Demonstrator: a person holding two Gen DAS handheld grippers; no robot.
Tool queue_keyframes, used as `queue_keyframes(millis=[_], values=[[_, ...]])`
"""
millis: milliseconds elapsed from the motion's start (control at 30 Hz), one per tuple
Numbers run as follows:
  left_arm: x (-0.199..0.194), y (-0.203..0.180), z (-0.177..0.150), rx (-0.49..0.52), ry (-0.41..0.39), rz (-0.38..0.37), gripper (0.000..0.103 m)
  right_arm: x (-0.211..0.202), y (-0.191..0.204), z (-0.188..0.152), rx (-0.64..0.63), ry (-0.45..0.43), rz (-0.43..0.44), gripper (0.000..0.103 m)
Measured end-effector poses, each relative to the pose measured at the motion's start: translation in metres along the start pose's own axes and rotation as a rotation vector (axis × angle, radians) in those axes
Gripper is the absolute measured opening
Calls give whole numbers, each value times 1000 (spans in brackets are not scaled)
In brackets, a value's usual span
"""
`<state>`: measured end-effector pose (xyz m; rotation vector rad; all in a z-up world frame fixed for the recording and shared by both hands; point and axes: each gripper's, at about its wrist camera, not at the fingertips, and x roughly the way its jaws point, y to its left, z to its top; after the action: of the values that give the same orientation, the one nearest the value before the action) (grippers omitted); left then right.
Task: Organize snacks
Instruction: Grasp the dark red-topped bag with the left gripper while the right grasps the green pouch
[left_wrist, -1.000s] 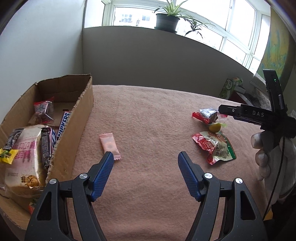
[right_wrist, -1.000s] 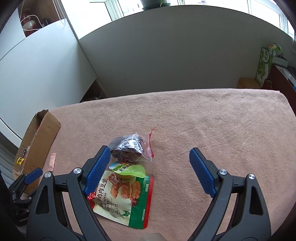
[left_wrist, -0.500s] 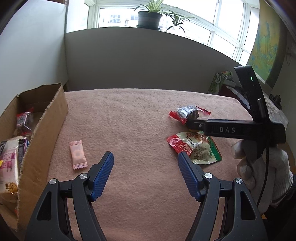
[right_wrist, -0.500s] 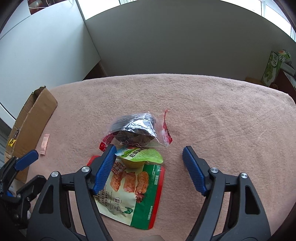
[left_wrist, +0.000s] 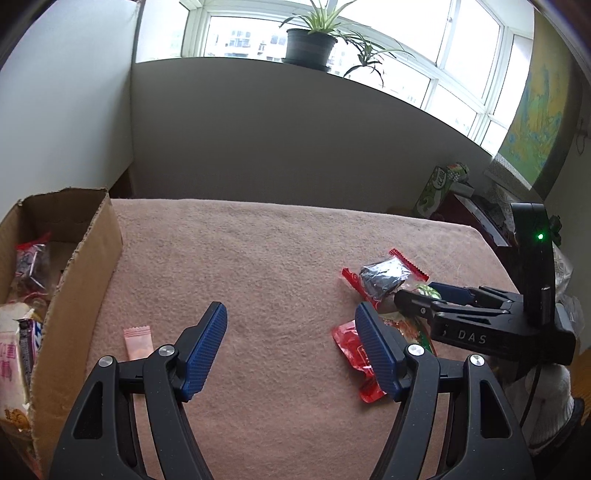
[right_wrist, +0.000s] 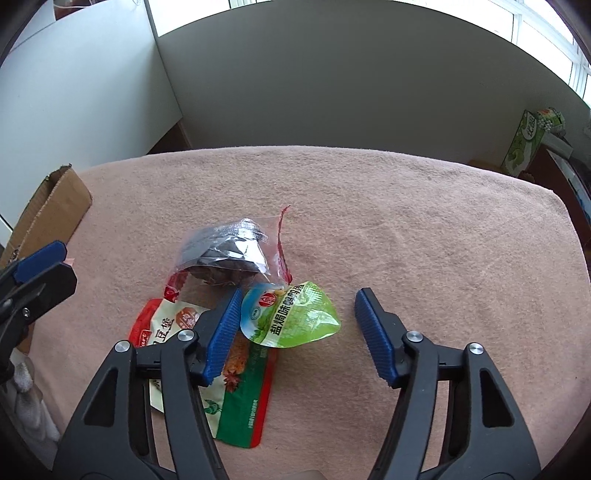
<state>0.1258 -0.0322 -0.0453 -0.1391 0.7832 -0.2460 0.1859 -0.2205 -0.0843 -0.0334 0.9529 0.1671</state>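
While loose: three packets (right_wrist: 236, 254), one sachet (left_wrist: 137, 341)

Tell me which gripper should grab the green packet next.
Right. The right gripper brackets the green packet, jaws closing around it; the left gripper is open over bare blanket.

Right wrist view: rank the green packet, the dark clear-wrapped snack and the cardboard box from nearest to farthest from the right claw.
1. Green packet: between the closing right claw fingers, by the left one.
2. Dark clear-wrapped snack: just beyond, slightly left.
3. Cardboard box: far left table edge.
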Motion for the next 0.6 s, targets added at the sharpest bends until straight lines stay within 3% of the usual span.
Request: queue_keyframes(millis=[133,467,600], values=[[11,-17,7,57,17,-31,72,-1,-9,-3,-18,-1,-70,63],[40,-65,13,235,42,-76,72,-15,-52,-9,62,-21,-24,63],[53,-57,21,154,77,-133,72,-11,-51,-8,63,-25,-20,63]])
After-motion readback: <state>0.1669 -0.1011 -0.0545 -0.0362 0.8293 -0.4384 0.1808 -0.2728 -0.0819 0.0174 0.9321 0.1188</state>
